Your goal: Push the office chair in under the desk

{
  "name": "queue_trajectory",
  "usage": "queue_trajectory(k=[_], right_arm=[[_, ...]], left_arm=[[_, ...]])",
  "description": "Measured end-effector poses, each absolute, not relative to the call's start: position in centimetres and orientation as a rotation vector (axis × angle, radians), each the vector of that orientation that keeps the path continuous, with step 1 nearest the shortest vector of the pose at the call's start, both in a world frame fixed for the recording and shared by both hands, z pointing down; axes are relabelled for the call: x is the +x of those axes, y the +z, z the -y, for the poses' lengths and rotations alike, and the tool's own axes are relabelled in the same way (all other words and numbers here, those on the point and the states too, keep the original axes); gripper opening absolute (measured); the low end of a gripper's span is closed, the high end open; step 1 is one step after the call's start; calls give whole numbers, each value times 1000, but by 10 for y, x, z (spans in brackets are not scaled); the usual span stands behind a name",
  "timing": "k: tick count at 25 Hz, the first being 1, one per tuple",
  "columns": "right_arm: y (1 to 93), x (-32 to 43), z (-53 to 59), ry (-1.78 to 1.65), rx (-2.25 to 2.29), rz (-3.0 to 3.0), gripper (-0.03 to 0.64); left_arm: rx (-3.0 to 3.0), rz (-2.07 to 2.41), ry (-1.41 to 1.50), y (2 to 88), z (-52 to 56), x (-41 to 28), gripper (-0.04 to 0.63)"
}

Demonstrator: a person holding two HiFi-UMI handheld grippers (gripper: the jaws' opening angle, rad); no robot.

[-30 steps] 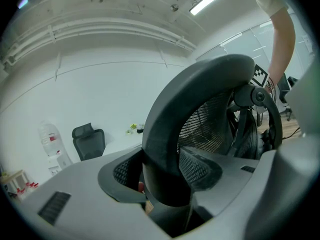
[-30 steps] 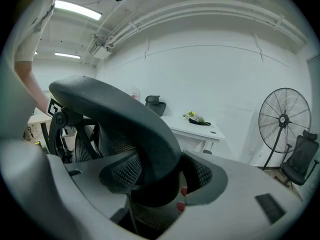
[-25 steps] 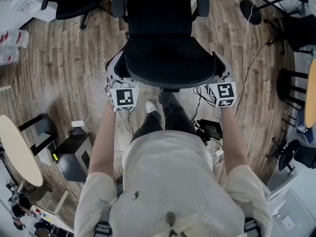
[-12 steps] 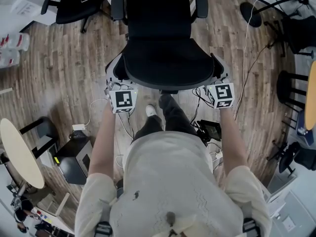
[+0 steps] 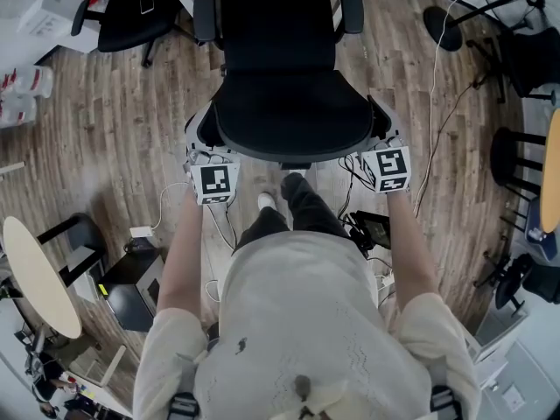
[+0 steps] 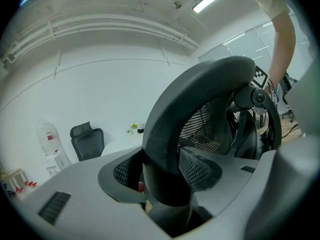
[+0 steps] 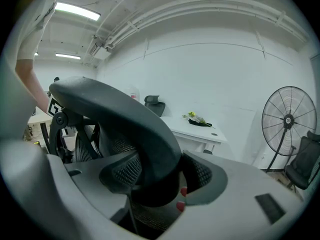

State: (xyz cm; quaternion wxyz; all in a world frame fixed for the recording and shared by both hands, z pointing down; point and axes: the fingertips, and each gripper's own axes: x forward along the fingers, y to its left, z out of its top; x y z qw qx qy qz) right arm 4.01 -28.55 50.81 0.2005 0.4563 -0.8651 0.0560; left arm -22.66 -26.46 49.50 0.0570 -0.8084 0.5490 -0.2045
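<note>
Wood floor [image 5: 114,121] runs under the chair [image 5: 278,33], which stands just ahead of me, seat toward the desk [image 7: 197,130] and, I judge, not yet fully under it. My left gripper [image 5: 203,143] and right gripper [image 5: 385,138] each clamp wide on the backrest [image 5: 293,121] rim, one per corner. It likely rolls easily but may swivel, so gripping both corners of the stiff rim keeps it straight. Since a second ago, chair and grippers have slid nearer the desk.
</note>
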Motion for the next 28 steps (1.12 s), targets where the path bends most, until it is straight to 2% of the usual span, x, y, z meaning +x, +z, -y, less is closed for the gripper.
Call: queue_trajectory(k=[28], right_arm=[[502,77,331,189,1197,2452,258]], left_arm=[[-2434,-1725,-626,490,298,-190,245]])
